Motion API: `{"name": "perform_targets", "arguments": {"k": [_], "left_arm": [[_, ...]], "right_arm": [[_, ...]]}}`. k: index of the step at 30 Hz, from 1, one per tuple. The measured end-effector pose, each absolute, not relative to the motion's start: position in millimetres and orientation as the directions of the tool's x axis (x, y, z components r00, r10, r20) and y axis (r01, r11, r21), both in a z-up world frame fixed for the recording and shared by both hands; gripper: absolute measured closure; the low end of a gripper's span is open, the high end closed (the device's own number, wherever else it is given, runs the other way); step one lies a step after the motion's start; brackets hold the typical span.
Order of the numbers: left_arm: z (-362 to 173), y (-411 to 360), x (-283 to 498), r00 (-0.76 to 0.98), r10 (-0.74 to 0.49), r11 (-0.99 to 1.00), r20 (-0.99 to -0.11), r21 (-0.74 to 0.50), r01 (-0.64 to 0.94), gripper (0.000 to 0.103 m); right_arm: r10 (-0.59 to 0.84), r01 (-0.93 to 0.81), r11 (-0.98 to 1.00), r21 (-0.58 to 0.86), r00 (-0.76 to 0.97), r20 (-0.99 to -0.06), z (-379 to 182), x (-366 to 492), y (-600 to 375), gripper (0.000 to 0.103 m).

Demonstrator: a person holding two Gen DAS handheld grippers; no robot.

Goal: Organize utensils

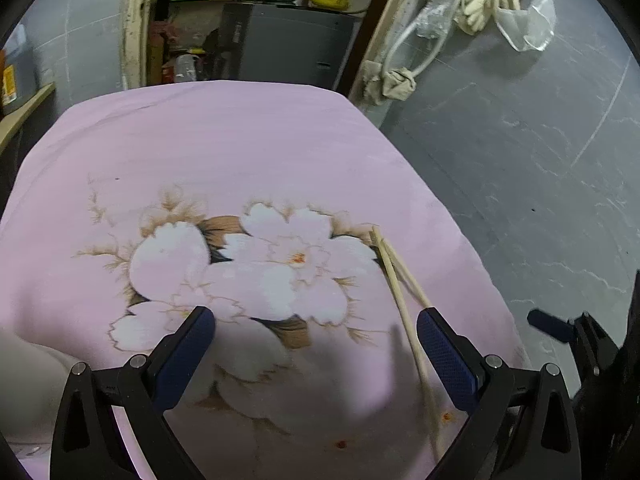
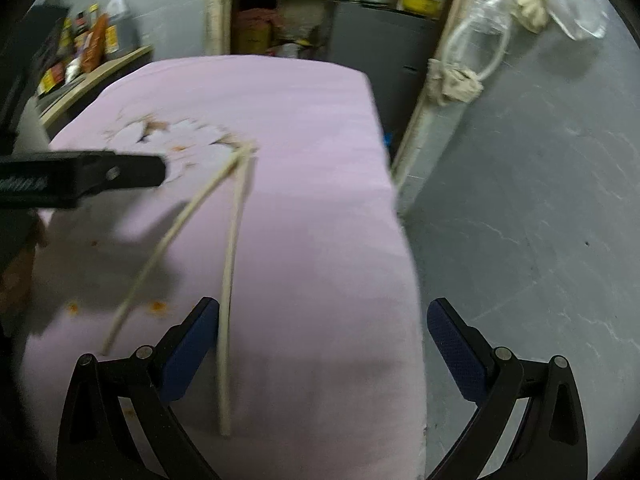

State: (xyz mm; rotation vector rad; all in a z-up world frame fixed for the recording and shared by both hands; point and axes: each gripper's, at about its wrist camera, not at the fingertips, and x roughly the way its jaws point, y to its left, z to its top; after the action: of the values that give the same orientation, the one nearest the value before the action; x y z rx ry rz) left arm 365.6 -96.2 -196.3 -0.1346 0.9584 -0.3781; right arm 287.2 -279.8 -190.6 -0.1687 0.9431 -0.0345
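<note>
Two pale wooden chopsticks [image 2: 230, 272] lie on the pink cloth, far tips apparently touching, near ends splayed apart.

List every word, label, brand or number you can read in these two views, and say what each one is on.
No text can be read in either view.
Bottles on the shelf: labels in yellow, red and white, too blurred to read.
Orange and yellow label on the container at the left edge: too small and blurred to read.
Black body of the left gripper: faint pale marks, blurred beyond reading.
Pink floral cloth, chopsticks: no print.
</note>
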Motion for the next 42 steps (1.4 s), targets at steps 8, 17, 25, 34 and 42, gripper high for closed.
{"name": "perform_targets", "arguments": {"k": [8,17,25,34,42], "left_arm": [[-198.2,-122.7,368.5,0.472,-0.382,0.914,-0.795,-0.250,0.320,0.015],[-198.7,-146.5,367.6,0.474,-0.314,0.918,-0.823,-0.135,0.373,0.048],[-190.8,-156.4,364.4,0.476,-0.309,0.916,-0.823,-0.123,0.381,0.088],[-189.7,-138.9,347.4,0.459,-0.292,0.939,-0.839,-0.161,0.303,0.098],[-194.3,-121.9,339.2,0.426,-0.354,0.927,-0.833,-0.251,0.278,0.097]], "right_arm": [[-0.082,0.002,0.995,-0.100,0.579,-0.811,-191.1,281.7,-302.9,0.002],[0.021,-0.054,0.998,-0.012,0.578,-0.816,-197.8,268.2,-304.9,0.051],[0.092,-0.107,0.993,0.039,0.550,-0.830,-198.8,267.4,-291.1,0.095],[0.143,-0.104,0.989,0.105,0.505,-0.851,-199.9,266.6,-294.0,0.098],[0.219,-0.119,0.976,0.184,0.522,-0.824,-197.6,294.2,-303.8,0.069]]}}
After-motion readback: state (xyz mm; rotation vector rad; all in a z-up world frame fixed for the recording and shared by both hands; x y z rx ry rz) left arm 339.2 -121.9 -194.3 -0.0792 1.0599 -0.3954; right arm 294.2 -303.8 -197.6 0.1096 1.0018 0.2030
